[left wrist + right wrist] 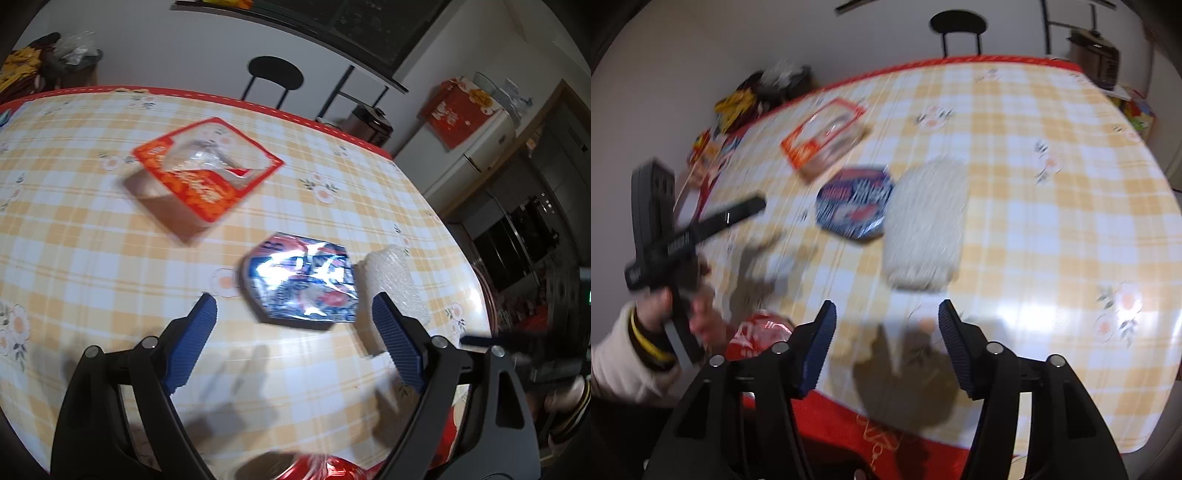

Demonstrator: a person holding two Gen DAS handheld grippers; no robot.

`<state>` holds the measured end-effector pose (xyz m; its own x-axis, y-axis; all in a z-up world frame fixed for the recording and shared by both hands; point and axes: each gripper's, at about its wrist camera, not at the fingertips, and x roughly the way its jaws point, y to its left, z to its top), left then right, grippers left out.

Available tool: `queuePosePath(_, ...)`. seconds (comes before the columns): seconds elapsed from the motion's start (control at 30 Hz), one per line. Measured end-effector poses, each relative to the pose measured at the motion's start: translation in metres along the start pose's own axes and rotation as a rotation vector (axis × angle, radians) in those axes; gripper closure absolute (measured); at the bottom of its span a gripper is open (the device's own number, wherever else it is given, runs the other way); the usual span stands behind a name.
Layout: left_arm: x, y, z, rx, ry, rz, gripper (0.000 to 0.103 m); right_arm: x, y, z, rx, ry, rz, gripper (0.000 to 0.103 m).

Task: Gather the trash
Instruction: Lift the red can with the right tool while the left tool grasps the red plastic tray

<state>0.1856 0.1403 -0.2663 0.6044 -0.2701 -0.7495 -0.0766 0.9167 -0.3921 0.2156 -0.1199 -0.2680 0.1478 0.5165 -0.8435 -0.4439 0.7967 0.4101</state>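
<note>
A shiny blue foil wrapper (301,284) lies flat on the checked tablecloth, just beyond the tips of my left gripper (294,301), which is open and hovers above the table with nothing between its fingers. A white bubble-wrap piece (395,284) lies right beside the wrapper. Farther off sits an orange box with a clear window (207,173). In the right wrist view my right gripper (886,308) is open and empty above the near table edge, short of the bubble wrap (925,225) and the wrapper (855,206). A red shiny bag (757,334) sits at the near edge.
The table (1052,184) has a red border along its edge. A hand (653,310) in a pale sleeve holds the other gripper's handle at the left. A black chair (275,75) stands behind the table, and a pile of bags (738,103) at its far corner.
</note>
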Motion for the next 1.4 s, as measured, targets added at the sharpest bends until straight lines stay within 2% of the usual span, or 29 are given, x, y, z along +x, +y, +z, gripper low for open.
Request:
queuePosePath(0.2,-0.025,0.033,-0.002,-0.058,-0.034,0.059,0.018,0.031,0.023,-0.017,-0.031,0.085,0.054,0.043)
queuePosePath(0.53,-0.075,0.076,-0.022,-0.116,-0.072,0.12,0.018,0.059,0.067,-0.008,-0.122,0.147,0.097,0.043)
queuePosePath(0.67,-0.085,0.086,-0.027,-0.132,-0.082,0.135,0.018,0.067,0.076,-0.01,-0.142,0.181,0.104,0.035)
queuePosePath(0.73,-0.088,0.089,-0.03,-0.138,-0.084,0.139,0.018,0.072,0.083,-0.013,-0.157,0.203,0.113,0.026)
queuePosePath(0.9,-0.095,0.095,-0.042,-0.15,-0.084,0.143,0.018,0.091,0.1,-0.023,-0.21,0.274,0.117,0.024)
queuePosePath(1.1,-0.104,0.105,-0.058,-0.178,-0.075,0.149,0.018,0.114,0.119,-0.032,-0.273,0.326,0.093,0.022)
queuePosePath(1.4,-0.113,0.116,-0.069,-0.198,-0.075,0.149,0.018,0.135,0.144,-0.035,-0.416,0.308,-0.017,0.015)
